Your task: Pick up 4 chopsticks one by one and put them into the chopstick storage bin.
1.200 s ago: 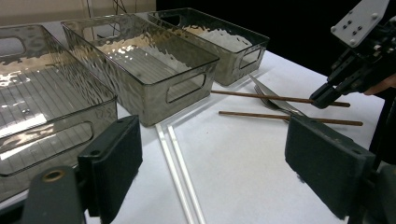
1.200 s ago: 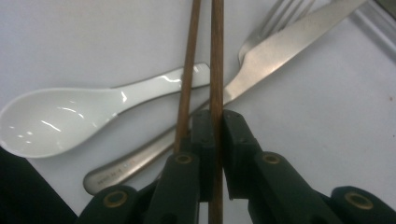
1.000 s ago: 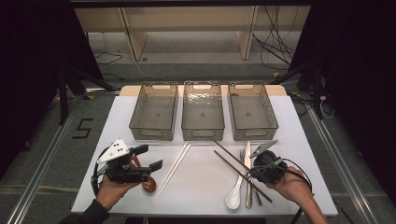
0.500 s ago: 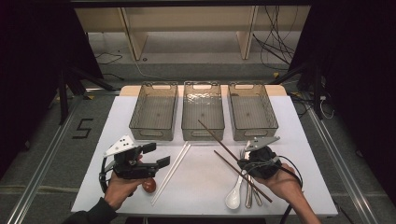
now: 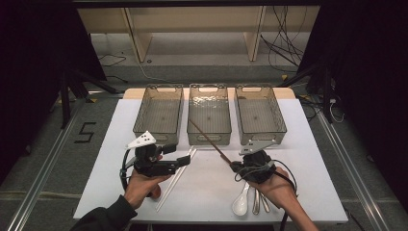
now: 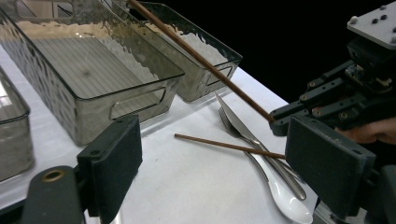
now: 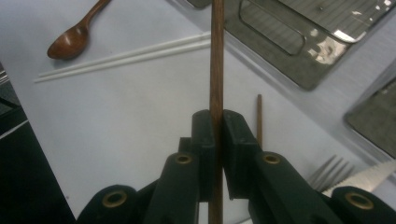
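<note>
My right gripper [image 5: 236,166] is shut on one end of a brown chopstick [image 5: 208,138], holding it off the white table [image 5: 211,192]. The stick slants up and left over the front of the middle bin [image 5: 209,113]. In the right gripper view the stick [image 7: 216,56] runs straight up between the closed jaws [image 7: 216,126]. A second brown chopstick [image 6: 229,146] lies flat on the table. My left gripper [image 5: 180,154] hovers at the left, open and holding nothing, its jaws pointing right. The left gripper view looks between its own wide-apart jaws [image 6: 219,172] at the right gripper [image 6: 345,98].
Three clear grey bins stand in a row at the back, left [image 5: 159,113] and right [image 5: 260,113] beside the middle one. A pair of white chopsticks [image 5: 175,178] lies mid-table. A wooden spoon [image 7: 74,39], white spoon [image 5: 240,203], fork [image 7: 327,170] and knife [image 7: 369,179] rest near the front.
The right gripper has picked one brown chopstick up off the table and carried it left and upward. The left gripper has drifted right, still open.
</note>
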Motion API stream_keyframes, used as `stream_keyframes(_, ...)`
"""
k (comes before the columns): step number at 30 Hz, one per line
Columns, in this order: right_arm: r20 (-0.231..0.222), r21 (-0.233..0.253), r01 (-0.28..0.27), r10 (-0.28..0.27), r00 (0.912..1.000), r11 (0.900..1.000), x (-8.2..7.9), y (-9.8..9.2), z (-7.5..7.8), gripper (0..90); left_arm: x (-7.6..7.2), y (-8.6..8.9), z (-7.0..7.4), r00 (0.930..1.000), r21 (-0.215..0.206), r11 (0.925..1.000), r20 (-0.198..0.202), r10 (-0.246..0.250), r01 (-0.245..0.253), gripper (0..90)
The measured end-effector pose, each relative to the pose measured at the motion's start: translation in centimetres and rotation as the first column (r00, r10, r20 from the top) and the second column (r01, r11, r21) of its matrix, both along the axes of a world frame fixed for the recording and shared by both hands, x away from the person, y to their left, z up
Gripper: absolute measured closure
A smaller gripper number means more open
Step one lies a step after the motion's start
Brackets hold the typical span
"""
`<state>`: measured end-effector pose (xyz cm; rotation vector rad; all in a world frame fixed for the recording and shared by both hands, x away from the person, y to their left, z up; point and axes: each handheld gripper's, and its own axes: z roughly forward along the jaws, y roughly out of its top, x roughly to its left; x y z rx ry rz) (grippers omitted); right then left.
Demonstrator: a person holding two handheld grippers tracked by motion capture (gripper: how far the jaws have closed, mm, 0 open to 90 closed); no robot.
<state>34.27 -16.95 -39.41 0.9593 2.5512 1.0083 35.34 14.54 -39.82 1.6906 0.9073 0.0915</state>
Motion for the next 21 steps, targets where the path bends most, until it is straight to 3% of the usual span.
stream_keyframes(13,0.028,0.039,-0.03,0.029,0.9992,0.999,-0.2,2.1,0.0,84.6,1.5,-3.5,-0.8,0.9959,-0.018,0.9983,-0.071,-0.056,0.055,18.6)
stream_keyframes(21,0.04,0.043,-0.048,0.047,0.9981,0.998,-0.4,3.3,-0.1,84.6,1.8,-3.9,-0.8,0.9948,-0.037,0.9978,-0.083,-0.059,0.056,21.9)
